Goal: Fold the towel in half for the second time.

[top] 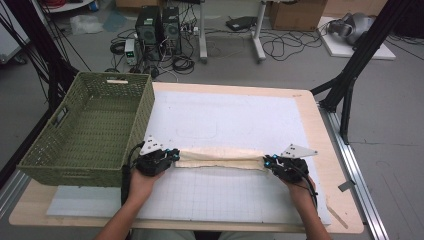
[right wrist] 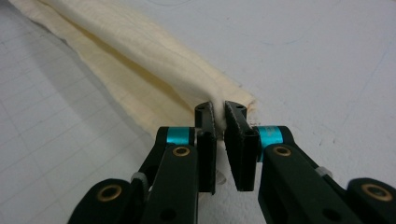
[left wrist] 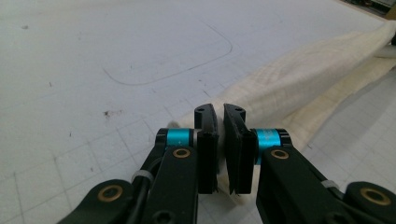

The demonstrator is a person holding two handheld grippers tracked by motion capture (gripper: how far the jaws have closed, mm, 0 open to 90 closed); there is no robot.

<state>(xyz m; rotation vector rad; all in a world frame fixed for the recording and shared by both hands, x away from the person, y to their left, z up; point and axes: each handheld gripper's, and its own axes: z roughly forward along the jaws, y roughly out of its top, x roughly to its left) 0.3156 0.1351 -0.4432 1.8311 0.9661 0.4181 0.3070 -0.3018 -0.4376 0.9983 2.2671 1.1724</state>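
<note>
Across lower middle of frame – long cream folded cloth [top: 220, 157] on white gridded mat [top: 225, 120]; left gripper [top: 175, 156] and right gripper [top: 267, 161] each clamped tight on one cloth end

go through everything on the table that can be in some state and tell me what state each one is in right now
Cloth: folded into a long band, stretched flat on the mat between the two grippers.
Left gripper: shut on the cloth's left end.
Right gripper: shut on the cloth's right end.
Basket: upright, open-topped, empty, at the table's left edge.
</note>
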